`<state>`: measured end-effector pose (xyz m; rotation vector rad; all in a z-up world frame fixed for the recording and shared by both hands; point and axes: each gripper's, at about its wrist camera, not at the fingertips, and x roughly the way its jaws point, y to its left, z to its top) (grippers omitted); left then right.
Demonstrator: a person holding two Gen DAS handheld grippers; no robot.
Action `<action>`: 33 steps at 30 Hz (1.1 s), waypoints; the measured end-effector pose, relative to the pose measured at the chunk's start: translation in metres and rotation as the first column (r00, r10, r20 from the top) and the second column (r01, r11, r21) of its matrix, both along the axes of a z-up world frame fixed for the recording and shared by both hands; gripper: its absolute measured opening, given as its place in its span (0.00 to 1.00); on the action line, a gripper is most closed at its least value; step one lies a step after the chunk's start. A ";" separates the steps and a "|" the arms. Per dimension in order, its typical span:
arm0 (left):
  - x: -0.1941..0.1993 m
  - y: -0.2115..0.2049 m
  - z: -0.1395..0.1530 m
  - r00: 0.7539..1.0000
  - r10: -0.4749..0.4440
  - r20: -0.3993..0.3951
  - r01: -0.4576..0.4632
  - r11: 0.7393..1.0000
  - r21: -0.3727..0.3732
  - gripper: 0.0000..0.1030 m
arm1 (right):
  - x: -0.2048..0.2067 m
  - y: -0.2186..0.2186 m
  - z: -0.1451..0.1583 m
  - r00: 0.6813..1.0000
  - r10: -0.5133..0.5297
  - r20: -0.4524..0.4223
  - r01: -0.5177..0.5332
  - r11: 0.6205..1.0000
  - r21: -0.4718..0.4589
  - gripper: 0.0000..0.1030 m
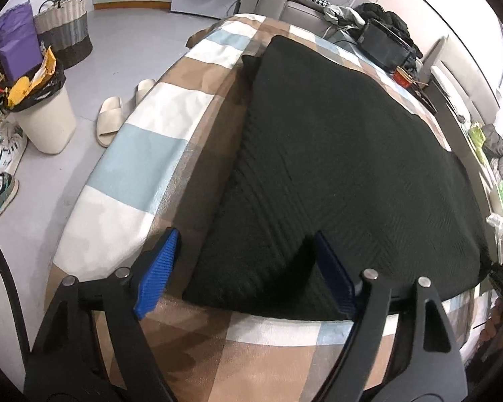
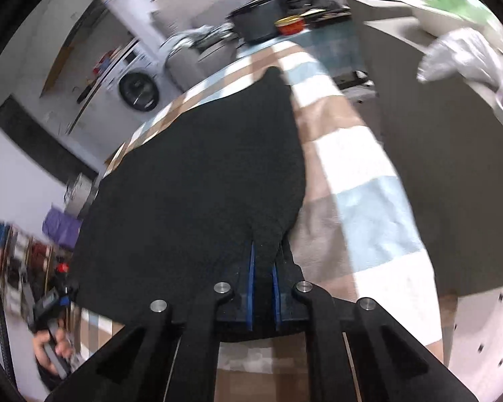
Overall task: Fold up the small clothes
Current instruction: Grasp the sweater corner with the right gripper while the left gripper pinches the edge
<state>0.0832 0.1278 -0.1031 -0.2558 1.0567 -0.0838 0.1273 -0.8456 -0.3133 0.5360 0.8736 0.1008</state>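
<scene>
A black knitted garment (image 1: 335,140) lies spread flat on a bed with a checked cover (image 1: 151,140) of brown, white and pale blue. My left gripper (image 1: 246,234) is open around the garment's near left corner. Its left pad (image 1: 157,274) stands clear of the cloth, while the right pad (image 1: 335,278) lies against the fabric. In the right wrist view the garment (image 2: 201,174) stretches away over the bed (image 2: 369,201). My right gripper (image 2: 265,246) is shut on the garment's near right corner, with black cloth pinched between its blue pads.
Left of the bed on the floor stand a full waste bin (image 1: 47,114), a pair of slippers (image 1: 110,117) and a woven basket (image 1: 65,23). A dark case (image 1: 382,45) and a red tin (image 1: 404,75) sit at the bed's far end. A grey ledge (image 2: 419,134) runs along the right.
</scene>
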 end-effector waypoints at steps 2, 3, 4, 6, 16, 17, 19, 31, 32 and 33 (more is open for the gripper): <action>-0.002 -0.002 0.001 1.000 -0.006 0.006 0.006 1.000 0.013 0.67 | -0.005 0.001 0.000 1.000 0.015 0.001 -0.015 1.000 0.013 0.18; -0.003 -0.004 0.002 1.000 -0.015 0.013 0.015 1.000 0.005 0.54 | -0.007 0.001 0.001 1.000 0.023 0.009 -0.023 1.000 0.018 0.25; -0.004 -0.005 0.003 1.000 -0.022 0.014 0.022 1.000 -0.003 0.46 | -0.008 0.001 0.001 0.999 0.029 0.020 -0.029 0.999 0.025 0.26; -0.005 -0.008 0.004 0.999 -0.036 0.014 0.036 0.999 -0.009 0.27 | -0.008 0.003 0.000 0.999 0.040 0.023 -0.040 0.999 0.025 0.28; -0.037 -0.002 0.014 0.998 -0.042 0.050 0.040 0.999 0.027 0.07 | -0.021 0.005 0.000 0.999 0.048 0.016 -0.048 0.999 0.002 0.07; -0.044 -0.002 0.014 0.998 -0.049 0.048 0.047 0.998 0.036 0.07 | -0.026 0.006 0.000 0.998 0.053 0.018 -0.053 0.999 -0.003 0.07; -0.054 -0.001 0.015 0.997 -0.057 0.050 0.055 0.998 0.044 0.08 | -0.032 0.009 0.001 0.998 0.062 0.009 -0.062 0.997 -0.037 0.09; -0.102 0.032 0.019 0.989 0.126 -0.075 -0.135 0.983 -0.121 0.68 | -0.073 -0.011 -0.006 0.995 -0.031 -0.091 0.052 0.970 0.236 0.47; -0.106 0.031 0.019 0.990 0.120 -0.078 -0.130 0.983 -0.132 0.75 | -0.074 -0.010 -0.009 0.995 -0.027 -0.100 0.053 0.965 0.258 0.47; -0.108 0.028 0.019 0.990 0.113 -0.081 -0.123 0.983 -0.136 0.83 | -0.075 -0.007 -0.014 0.993 -0.022 -0.116 0.055 0.957 0.283 0.47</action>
